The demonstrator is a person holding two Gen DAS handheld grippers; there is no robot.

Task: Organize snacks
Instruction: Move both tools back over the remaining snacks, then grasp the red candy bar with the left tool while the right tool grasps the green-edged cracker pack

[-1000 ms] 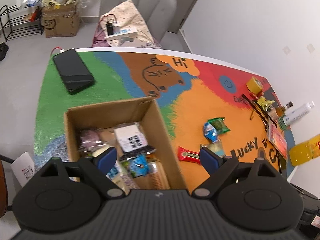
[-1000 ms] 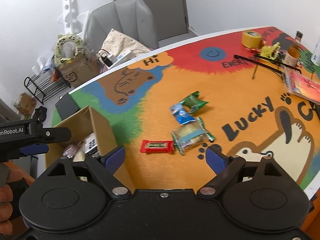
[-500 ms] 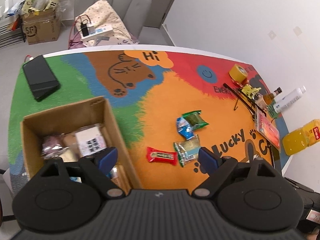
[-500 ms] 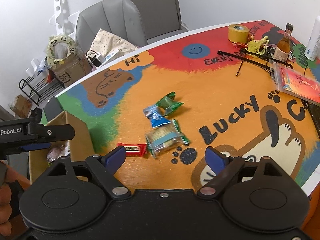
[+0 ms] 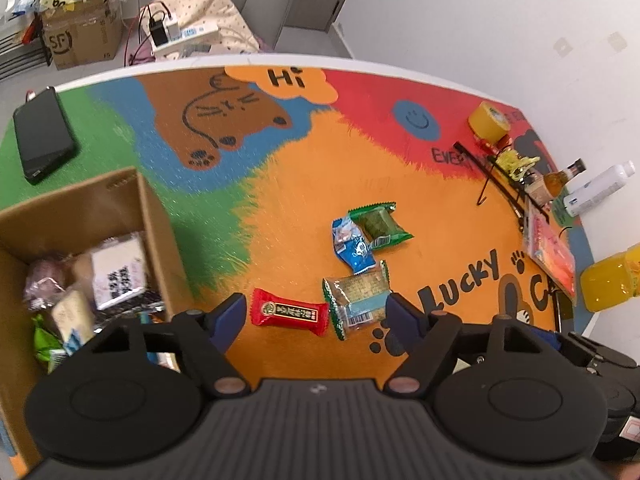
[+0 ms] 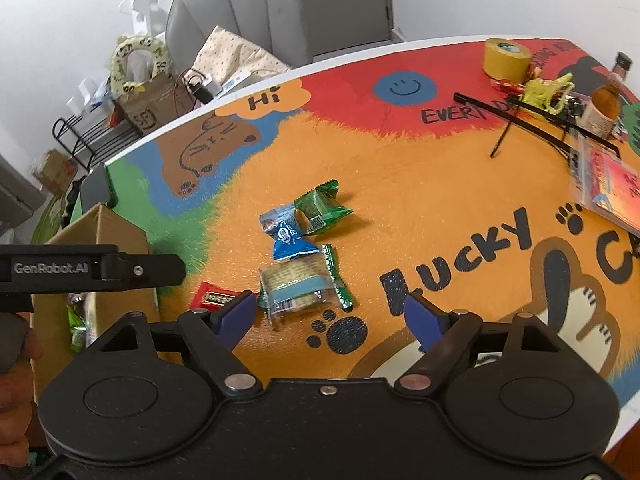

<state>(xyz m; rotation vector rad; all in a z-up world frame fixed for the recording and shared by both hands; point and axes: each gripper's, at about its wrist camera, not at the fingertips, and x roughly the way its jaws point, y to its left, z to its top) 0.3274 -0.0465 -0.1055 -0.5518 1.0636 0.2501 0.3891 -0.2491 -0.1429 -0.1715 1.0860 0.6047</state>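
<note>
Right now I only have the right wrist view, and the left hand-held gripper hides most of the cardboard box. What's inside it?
Observer: The left wrist view looks into the cardboard box: several wrapped snacks lie in it, including a white packet with black print.
Operator: A finger covers half the red snack here. Is it held?
Observer: No. The red snack lies flat on the mat beside the clear cracker pack. The left hand-held gripper is closing above them, gripping nothing.
Operator: Anything beyond the red booklet?
Observer: A yellow drink bottle sits just past it.
</note>
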